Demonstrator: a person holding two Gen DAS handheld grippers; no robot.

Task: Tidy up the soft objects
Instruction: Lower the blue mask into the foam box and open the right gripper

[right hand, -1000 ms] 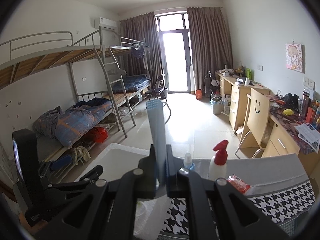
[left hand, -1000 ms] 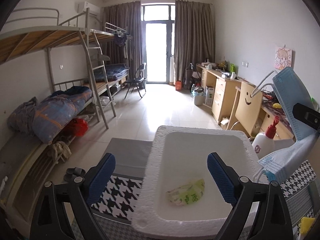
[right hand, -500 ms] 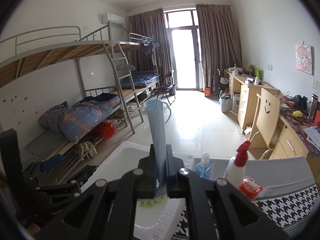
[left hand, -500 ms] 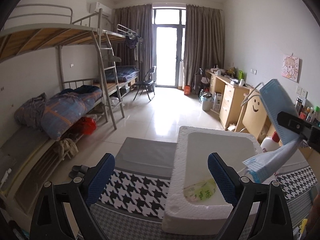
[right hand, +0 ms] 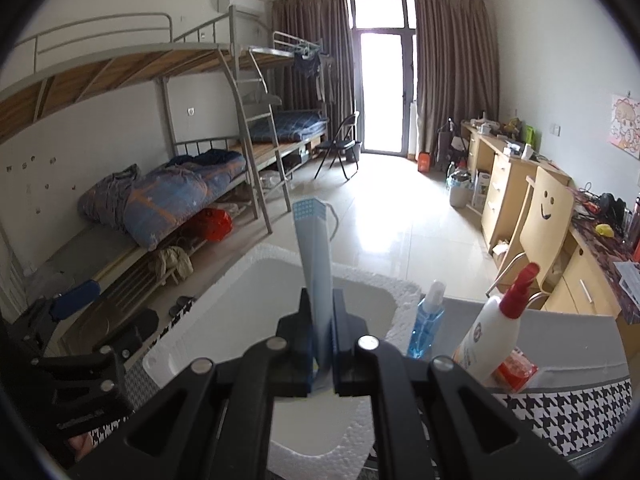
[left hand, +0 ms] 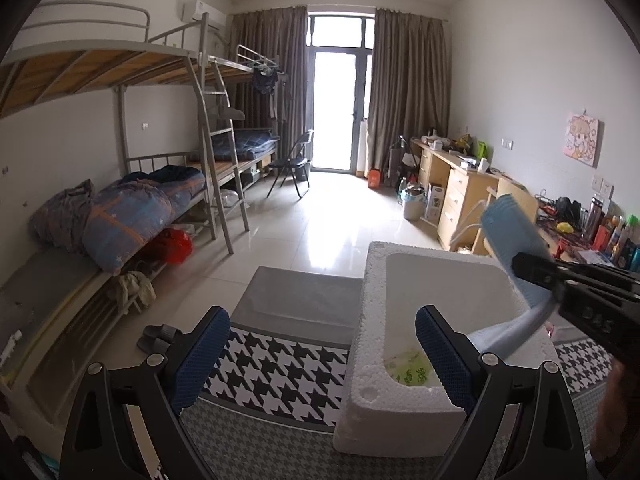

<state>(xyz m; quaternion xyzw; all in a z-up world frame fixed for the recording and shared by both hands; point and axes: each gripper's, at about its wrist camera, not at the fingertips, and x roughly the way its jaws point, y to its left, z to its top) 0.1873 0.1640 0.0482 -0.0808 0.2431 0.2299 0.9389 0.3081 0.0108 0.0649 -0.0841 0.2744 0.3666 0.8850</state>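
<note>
Blue-padded, our left gripper [left hand: 322, 354] gapes wide with nothing between its fingers, poised over the houndstooth cloth [left hand: 276, 364]. Beside it sits the white foam box [left hand: 370, 320], a green-printed packet [left hand: 408, 370] lying inside. Further right, our right gripper [right hand: 322, 344] pinches the blue face mask [right hand: 316, 256] tightly, holding it above the box. A blue bottle [right hand: 428, 326] and a red-capped spray bottle [right hand: 494, 324] stand beyond.
</note>
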